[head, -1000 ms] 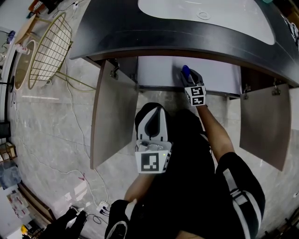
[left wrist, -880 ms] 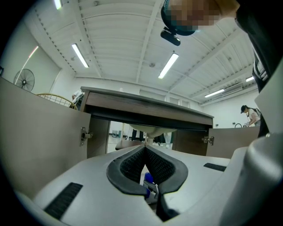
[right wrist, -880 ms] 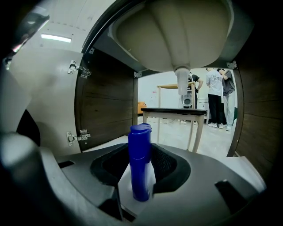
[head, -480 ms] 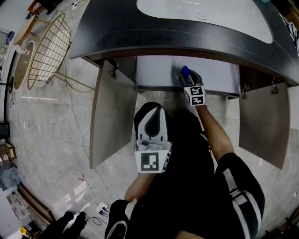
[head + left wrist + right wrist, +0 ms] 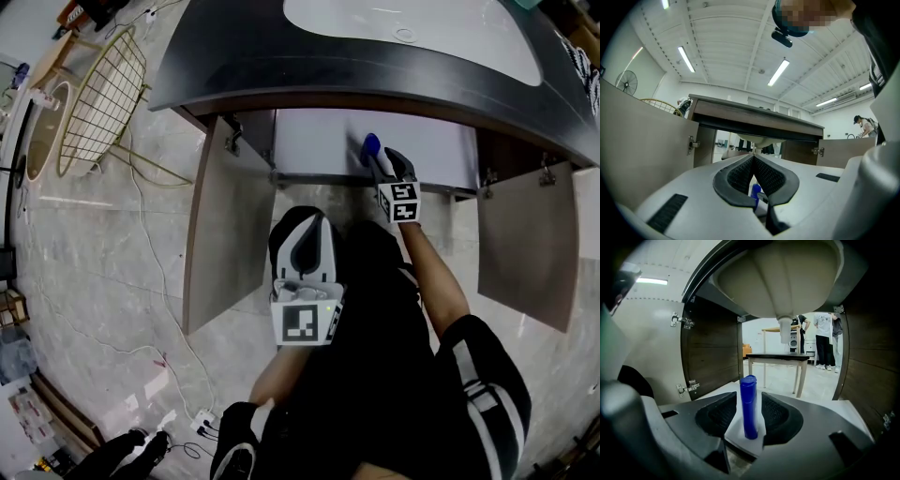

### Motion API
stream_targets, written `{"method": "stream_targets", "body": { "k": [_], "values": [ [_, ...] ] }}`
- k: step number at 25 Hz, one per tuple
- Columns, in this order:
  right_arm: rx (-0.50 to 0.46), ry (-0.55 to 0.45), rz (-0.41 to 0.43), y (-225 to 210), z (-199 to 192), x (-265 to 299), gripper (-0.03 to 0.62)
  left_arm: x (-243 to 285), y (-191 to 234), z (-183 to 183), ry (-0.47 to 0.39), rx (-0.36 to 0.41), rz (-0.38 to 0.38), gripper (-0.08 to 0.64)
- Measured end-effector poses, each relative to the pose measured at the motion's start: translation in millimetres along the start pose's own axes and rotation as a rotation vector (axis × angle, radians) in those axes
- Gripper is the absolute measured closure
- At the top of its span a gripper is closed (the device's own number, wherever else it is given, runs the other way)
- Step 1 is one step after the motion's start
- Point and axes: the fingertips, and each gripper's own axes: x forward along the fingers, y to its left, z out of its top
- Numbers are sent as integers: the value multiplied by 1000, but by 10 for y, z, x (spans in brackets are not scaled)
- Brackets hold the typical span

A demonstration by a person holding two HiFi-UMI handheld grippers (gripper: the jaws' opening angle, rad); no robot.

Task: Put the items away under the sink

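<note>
Left cabinet door (image 5: 225,234) stands open; left gripper (image 5: 313,223) is clenched empty before the cabinet; blue bottle (image 5: 371,146) stands upright on the cabinet floor (image 5: 314,141), between the released right gripper (image 5: 750,398) jaws, just opening, pads clear.

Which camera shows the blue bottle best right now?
The right gripper view: the blue bottle stands upright, whole, between the right gripper's jaws, which have just been opening and clear it. The head view shows only its top; the left gripper view, a sliver behind the left gripper's shut jaws.
</note>
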Motion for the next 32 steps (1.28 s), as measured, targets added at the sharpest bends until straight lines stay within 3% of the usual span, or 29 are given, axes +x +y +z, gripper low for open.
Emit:
{"method": "stream_targets", "body": {
  "k": [5,11,15,19,25,32],
  "values": [
    [106,63,-23,15,-112,-252,552,-71,-2,36,-19,4,-17,546],
    [206,189,-16,104,-211,-476,580,-63,60,39,5,41,-44,546],
    [228,236,-12,155,-101,-704,580,104,78,148,41,20,-55,546],
    [247,293,-7,248,116,-955,581,279,-11,361,104,9,-94,546],
    [259,409,23,408,573,-1369,581,413,-156,832,203,-43,-75,546],
    [255,468,56,527,1436,-2001,581,302,-477,1719,258,-26,-71,546]
  ]
}}
